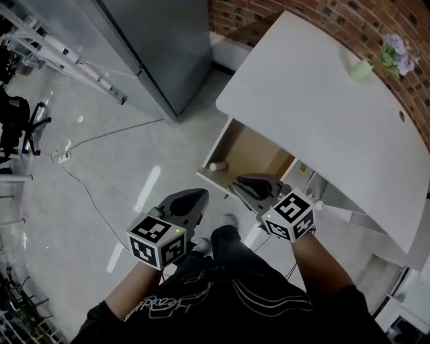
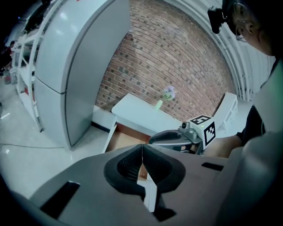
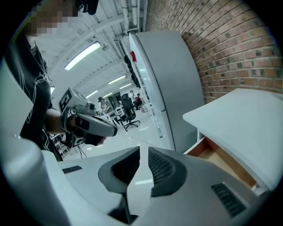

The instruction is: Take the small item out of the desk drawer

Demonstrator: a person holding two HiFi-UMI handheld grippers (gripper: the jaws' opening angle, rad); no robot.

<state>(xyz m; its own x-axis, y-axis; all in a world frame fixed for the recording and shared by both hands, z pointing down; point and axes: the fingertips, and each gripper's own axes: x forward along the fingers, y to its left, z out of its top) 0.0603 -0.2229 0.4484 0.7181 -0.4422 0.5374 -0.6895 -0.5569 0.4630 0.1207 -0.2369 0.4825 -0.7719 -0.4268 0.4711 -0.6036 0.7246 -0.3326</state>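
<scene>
The white desk [image 1: 322, 101] has its wooden drawer [image 1: 250, 149] pulled out. A small white item [image 1: 216, 166] lies in the drawer's front left corner. My left gripper [image 1: 193, 198] hovers over the floor just in front of the drawer, its jaws shut with nothing between them [image 2: 142, 152]. To its right, my right gripper [image 1: 242, 183] hangs over the drawer's front edge, also shut and empty [image 3: 143, 154]. Neither gripper touches the item. The drawer [image 2: 126, 140] shows past the left jaws, and its right side [image 3: 219, 158] shows in the right gripper view.
A tall grey cabinet [image 1: 154, 47] stands left of the desk against the brick wall [image 1: 269, 17]. On the desk's far side sits a green vase with purple flowers [image 1: 379, 59]. A cable [image 1: 87, 191] runs across the floor. The person's legs [image 1: 222, 269] are below the grippers.
</scene>
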